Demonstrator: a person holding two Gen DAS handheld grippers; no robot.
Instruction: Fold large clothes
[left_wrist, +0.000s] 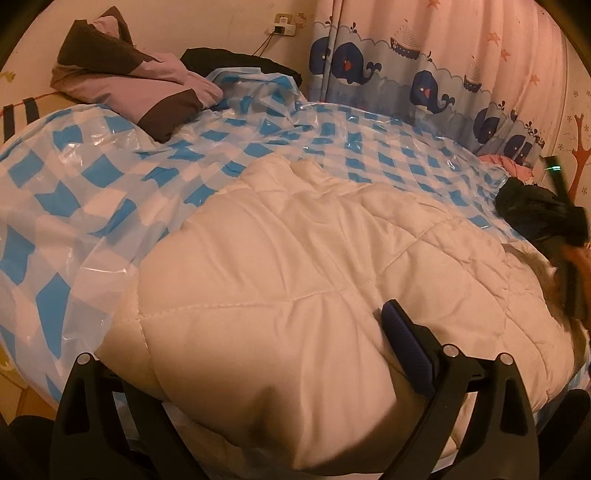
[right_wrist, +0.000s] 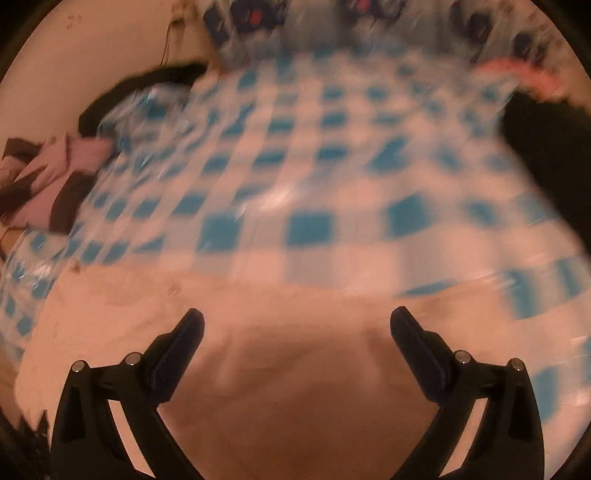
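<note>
A cream quilted padded garment (left_wrist: 295, 266) lies bunched on a blue-and-white checked plastic sheet (left_wrist: 110, 162). My left gripper (left_wrist: 280, 354) is open wide: the garment's near fold bulges between the jaws and hides the left fingertip, while the right fingertip (left_wrist: 402, 339) rests on it. The right wrist view is motion-blurred. There my right gripper (right_wrist: 295, 325) is open and empty, just above the cream garment (right_wrist: 280, 369), with the checked sheet (right_wrist: 310, 177) beyond. The right gripper also shows blurred at the right edge of the left wrist view (left_wrist: 569, 258).
A folded purple-and-brown garment (left_wrist: 140, 85) and a black garment (left_wrist: 236, 59) lie at the far left of the sheet. A dark garment (left_wrist: 532, 199) and pink cloth (left_wrist: 509, 166) lie far right. A whale-print curtain (left_wrist: 424, 74) hangs behind.
</note>
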